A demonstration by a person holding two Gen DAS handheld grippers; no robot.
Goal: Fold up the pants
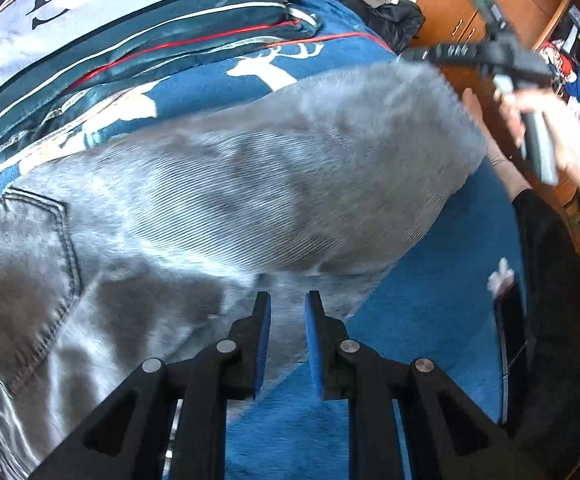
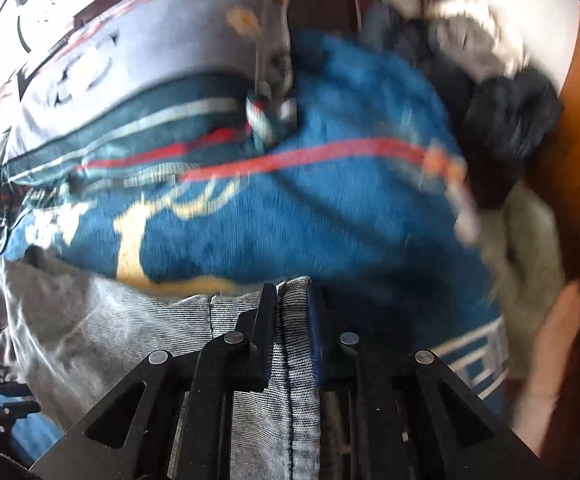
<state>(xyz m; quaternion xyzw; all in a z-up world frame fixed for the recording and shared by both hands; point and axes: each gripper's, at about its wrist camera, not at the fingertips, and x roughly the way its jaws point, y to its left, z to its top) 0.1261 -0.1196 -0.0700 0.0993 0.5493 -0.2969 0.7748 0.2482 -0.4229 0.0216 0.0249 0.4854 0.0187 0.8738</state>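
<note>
Left wrist view, left to right: grey jeans point(image 1: 218, 184) spread across the blue deer-print blanket point(image 1: 282, 60), back pocket point(image 1: 30, 272) at far left, one leg running up toward the right with its far end blurred and lifted off the blanket. Folded striped bedding point(image 1: 138, 40) is stacked behind the jeans, upper left. Left gripper point(image 1: 288, 300) sits low over the near edge of the denim, pointing forward along the bed — blue-padded fingers parallel with a clear gap between them, nothing in that gap, tips just over the fabric edge where it meets bare blanket. Far right: the right gripper point(image 1: 442, 54) is held high above the bed's edge, the person's hand point(image 1: 550, 136) wrapped round its handle, tool angled across toward the leg end; wooden cabinets point(image 1: 482, 4) behind. Right wrist view: denim point(image 2: 90, 336) fills lower left, blanket point(image 2: 330, 200) beyond it, pile of dark clothes point(image 2: 502, 116) upper right. Right gripper point(image 2: 293, 300) is closed on a folded hem of the jeans — the ribbed cloth edge stands upright, pinched between both fingers and running back under the tool. Frame is motion-blurred.
</note>
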